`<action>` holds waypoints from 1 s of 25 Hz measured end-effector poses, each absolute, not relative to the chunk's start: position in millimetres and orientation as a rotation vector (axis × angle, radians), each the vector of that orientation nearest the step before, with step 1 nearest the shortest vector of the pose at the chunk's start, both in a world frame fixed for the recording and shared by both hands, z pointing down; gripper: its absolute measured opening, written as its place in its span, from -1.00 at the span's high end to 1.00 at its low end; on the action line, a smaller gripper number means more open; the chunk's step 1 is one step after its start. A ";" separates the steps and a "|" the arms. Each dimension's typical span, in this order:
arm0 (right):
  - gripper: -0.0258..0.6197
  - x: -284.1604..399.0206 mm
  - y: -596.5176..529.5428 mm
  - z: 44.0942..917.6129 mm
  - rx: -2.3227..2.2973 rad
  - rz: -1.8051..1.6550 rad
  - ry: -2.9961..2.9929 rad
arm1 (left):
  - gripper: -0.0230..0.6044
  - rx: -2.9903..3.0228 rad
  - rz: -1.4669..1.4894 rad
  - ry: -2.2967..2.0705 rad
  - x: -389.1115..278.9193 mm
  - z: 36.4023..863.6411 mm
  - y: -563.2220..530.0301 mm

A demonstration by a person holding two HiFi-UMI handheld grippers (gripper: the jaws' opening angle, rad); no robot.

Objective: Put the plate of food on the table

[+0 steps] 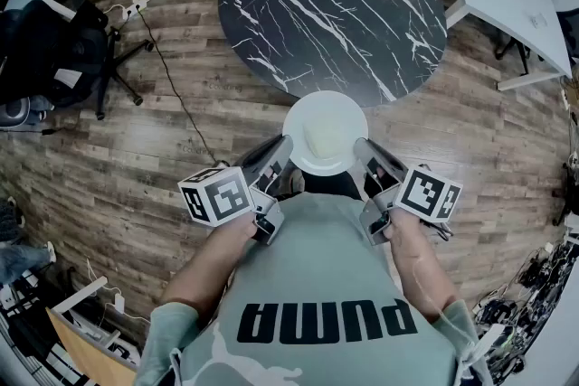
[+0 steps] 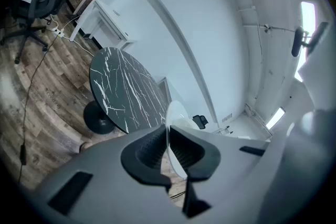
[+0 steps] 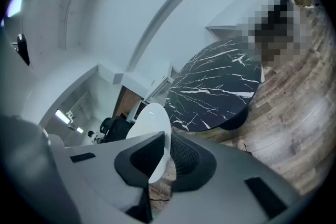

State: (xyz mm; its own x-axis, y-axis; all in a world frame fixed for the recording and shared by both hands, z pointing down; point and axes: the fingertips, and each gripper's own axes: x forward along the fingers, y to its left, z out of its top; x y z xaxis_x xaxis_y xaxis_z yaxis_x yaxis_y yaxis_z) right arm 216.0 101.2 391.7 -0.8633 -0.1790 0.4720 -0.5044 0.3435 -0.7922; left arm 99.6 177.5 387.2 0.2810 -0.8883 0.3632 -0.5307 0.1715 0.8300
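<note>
While the left tool (image 1: pixel 280 151) and right tool (image 1: pixel 365 151) clamp its rim, the plate (image 1: pixel 326 129) hovers (near the table (image 1: pixel 335 4)).

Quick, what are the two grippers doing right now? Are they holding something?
The left gripper: jaws closed on the left rim of the white plate.
The right gripper: jaws closed on the right rim of the same plate.

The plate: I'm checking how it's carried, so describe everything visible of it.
The plate is round, white and smooth, like ceramic, with pale yellowish food in its middle. It is held about level in the air, at the near edge of the dark marble-patterned table. The left gripper clamps its left rim, the right gripper its right rim.
</note>
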 end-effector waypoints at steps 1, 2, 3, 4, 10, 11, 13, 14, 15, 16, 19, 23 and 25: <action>0.80 212.1 97.6 393.4 0.609 1.522 -2.305 | 0.83 1.491 -0.421 -1.381 95.9 388.7 175.3; 0.80 207.8 93.7 395.1 0.609 1.518 -2.300 | 0.83 1.489 -0.418 -1.381 92.0 390.3 172.7; 0.80 202.6 89.6 396.8 0.605 1.519 -2.298 | 0.83 1.485 -0.415 -1.382 87.5 392.1 169.7; 0.80 196.4 85.1 398.4 0.598 1.524 -2.298 | 0.83 1.480 -0.412 -1.384 82.3 394.0 166.0; 0.80 158.6 46.3 407.0 0.585 1.556 -2.275 | 0.83 1.449 -0.382 -1.389 45.3 400.3 126.8; 0.80 153.0 37.8 408.1 0.590 1.560 -2.272 | 0.83 1.449 -0.372 -1.386 39.3 401.1 117.5; 0.80 142.9 19.3 410.2 0.605 1.568 -2.266 | 0.83 1.451 -0.353 -1.377 28.2 403.0 97.1; 0.80 138.8 9.8 411.3 0.614 1.572 -2.262 | 0.83 1.453 -0.343 -1.372 23.3 404.3 86.5; 0.80 135.6 0.1 412.6 0.625 1.576 -2.257 | 0.83 1.455 -0.333 -1.365 19.3 405.9 75.8; 0.80 133.1 -9.9 414.1 0.637 1.581 -2.252 | 0.83 1.458 -0.322 -1.358 15.9 407.5 64.9; 0.80 127.5 -40.7 419.2 0.677 1.594 -2.238 | 0.83 1.470 -0.296 -1.334 8.0 412.2 31.0; 0.80 120.4 -77.8 428.1 0.724 1.605 -2.226 | 0.83 1.482 -0.273 -1.305 -1.3 420.6 -10.5; 0.80 118.2 -93.6 432.0 0.746 1.614 -2.220 | 0.83 1.489 -0.261 -1.295 -3.9 423.1 -28.2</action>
